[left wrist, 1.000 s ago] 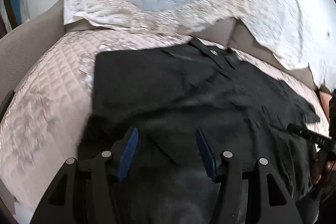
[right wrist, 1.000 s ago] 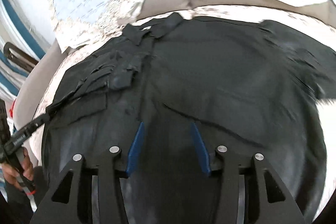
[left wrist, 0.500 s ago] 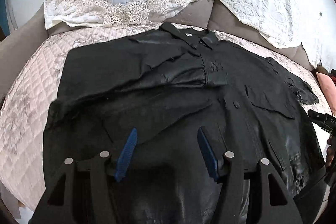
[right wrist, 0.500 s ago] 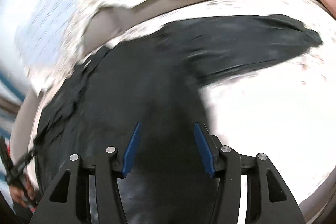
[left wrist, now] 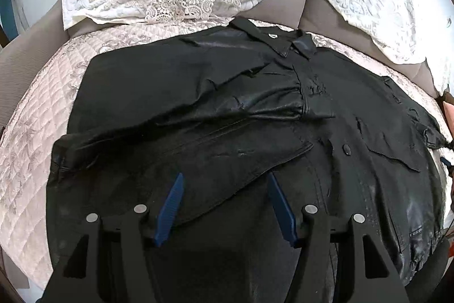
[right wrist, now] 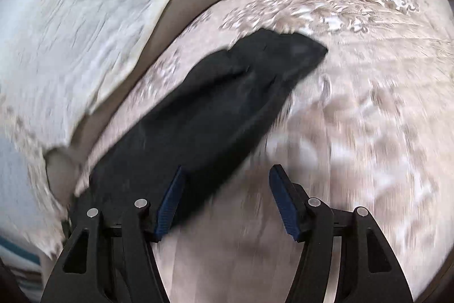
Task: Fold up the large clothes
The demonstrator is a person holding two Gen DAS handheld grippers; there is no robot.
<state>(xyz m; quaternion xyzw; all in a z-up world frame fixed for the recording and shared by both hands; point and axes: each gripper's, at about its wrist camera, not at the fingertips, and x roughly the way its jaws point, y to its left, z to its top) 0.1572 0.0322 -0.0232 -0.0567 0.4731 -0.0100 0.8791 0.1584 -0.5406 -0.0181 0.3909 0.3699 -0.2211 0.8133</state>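
With one sleeve now folded across the chest of the black, glossy leather-look jacket [left wrist: 227, 110] spread on the quilted beige sofa cover [left wrist: 34, 127], both tongs, left [left wrist: 224, 206] and right [right wrist: 224, 200], gape empty, the right having swung toward the outstretched other sleeve [right wrist: 215, 115], likely folded next.

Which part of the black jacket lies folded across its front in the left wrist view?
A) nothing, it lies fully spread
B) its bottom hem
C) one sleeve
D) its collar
C: one sleeve lies across the black jacket, its cuff reaching the middle near the front buttons, below the collar.
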